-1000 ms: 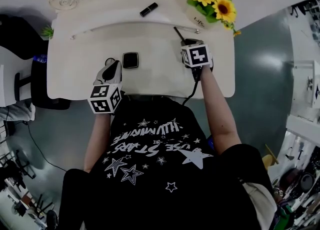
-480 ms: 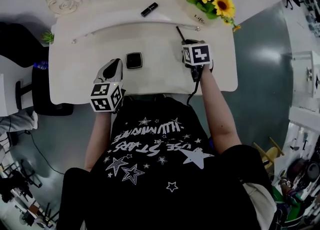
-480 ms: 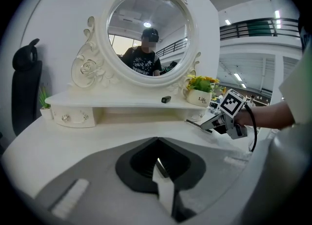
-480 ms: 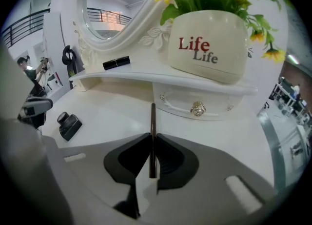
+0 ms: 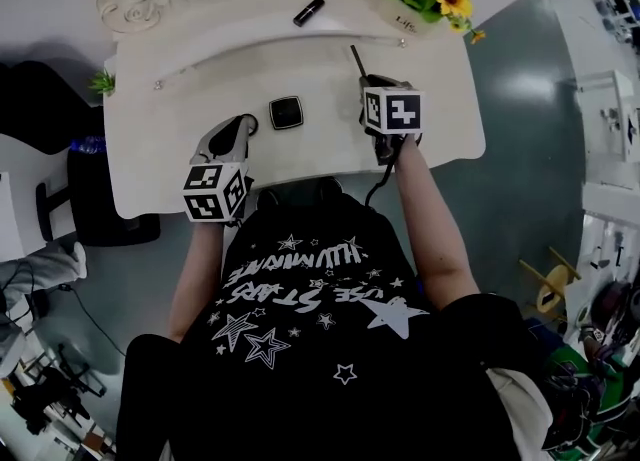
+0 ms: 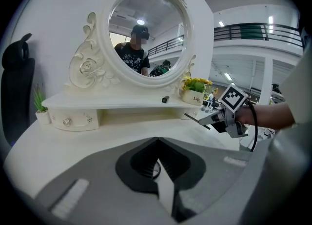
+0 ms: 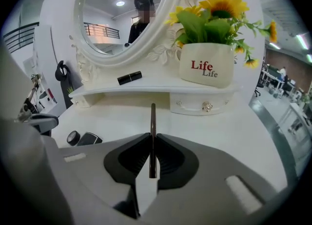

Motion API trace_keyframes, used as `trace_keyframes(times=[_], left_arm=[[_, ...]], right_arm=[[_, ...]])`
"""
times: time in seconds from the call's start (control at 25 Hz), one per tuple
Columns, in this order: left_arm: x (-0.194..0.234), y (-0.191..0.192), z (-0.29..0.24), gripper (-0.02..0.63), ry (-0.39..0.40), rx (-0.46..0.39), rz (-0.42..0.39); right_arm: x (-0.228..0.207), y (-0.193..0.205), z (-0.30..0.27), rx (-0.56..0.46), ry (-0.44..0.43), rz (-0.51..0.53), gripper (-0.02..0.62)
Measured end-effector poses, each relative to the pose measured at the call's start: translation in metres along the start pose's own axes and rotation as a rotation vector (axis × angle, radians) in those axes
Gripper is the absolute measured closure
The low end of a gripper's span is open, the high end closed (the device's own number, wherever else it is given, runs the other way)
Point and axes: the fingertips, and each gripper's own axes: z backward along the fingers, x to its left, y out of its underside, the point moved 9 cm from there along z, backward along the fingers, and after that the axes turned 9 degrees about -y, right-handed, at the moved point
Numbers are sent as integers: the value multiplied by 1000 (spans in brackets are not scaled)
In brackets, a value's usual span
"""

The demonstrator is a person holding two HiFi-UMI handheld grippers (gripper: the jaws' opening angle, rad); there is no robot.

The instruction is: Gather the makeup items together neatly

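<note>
A white pot (image 7: 204, 63) lettered "Life" stands on the raised shelf (image 7: 161, 90) and holds sunflowers (image 7: 222, 7). A black lipstick (image 7: 129, 77) lies on that shelf, left of the pot. In front of the pot, over the worktop (image 7: 234, 131), the right tool (image 7: 152, 141) is clamped on a slim dark makeup pencil (image 7: 152, 121). Farther left of the pot, a black compact (image 7: 90, 138) lies on the worktop just beside a small round item (image 7: 73, 137). The left tool (image 6: 157, 143) has its jaws together, with nothing clamped.
</note>
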Motion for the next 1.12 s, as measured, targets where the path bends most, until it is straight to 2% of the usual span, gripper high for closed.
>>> trace_keyframes(times=[0.52,1.12], left_arm=[[34,11,13,604,76,13,-23],[62,25,20,604,139,58,-45]], right_arm=[[66,35,-5,-27,58,-120,526],[110,57,-27,34,96,-140,526]])
